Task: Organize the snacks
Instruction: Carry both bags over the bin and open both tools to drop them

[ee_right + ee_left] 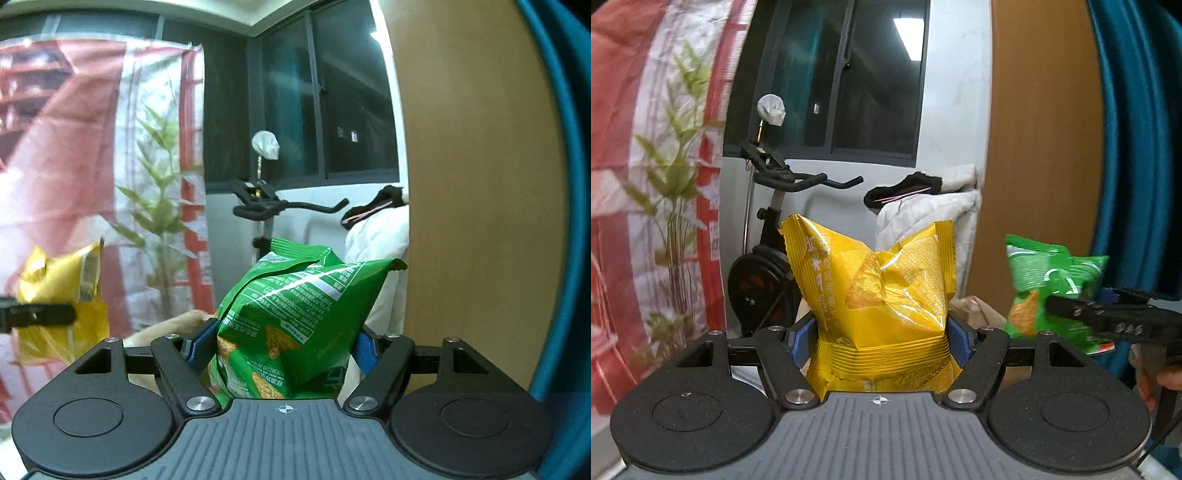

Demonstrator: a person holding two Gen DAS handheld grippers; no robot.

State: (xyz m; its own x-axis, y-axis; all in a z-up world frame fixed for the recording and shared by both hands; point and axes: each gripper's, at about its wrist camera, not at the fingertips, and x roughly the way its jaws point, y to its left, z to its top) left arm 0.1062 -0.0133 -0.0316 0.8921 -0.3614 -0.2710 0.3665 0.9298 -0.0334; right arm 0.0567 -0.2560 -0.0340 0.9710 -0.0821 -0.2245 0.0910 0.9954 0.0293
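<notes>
Each packet is borne by tongs alone, the yellow packet (pixel 882 288) clamped in the left gripper (pixel 881 339) and the green packet (pixel 295 295) in the right gripper (pixel 280 347), while beyond both tongs a white quilted cover (pixel 923 214) bears a black item (pixel 905 188) lying on its top.

We can't read the blurred green snack bag (pixel 1049 280); yellow snack bag (pixel 59 295) smeared; its bottom hidden behind left gripper (pixel 881 341).

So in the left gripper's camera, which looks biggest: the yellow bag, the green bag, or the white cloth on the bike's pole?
1. yellow snack bag, though it's nearest the camera
2. green snack bag
3. white cloth, though it's far away
</notes>
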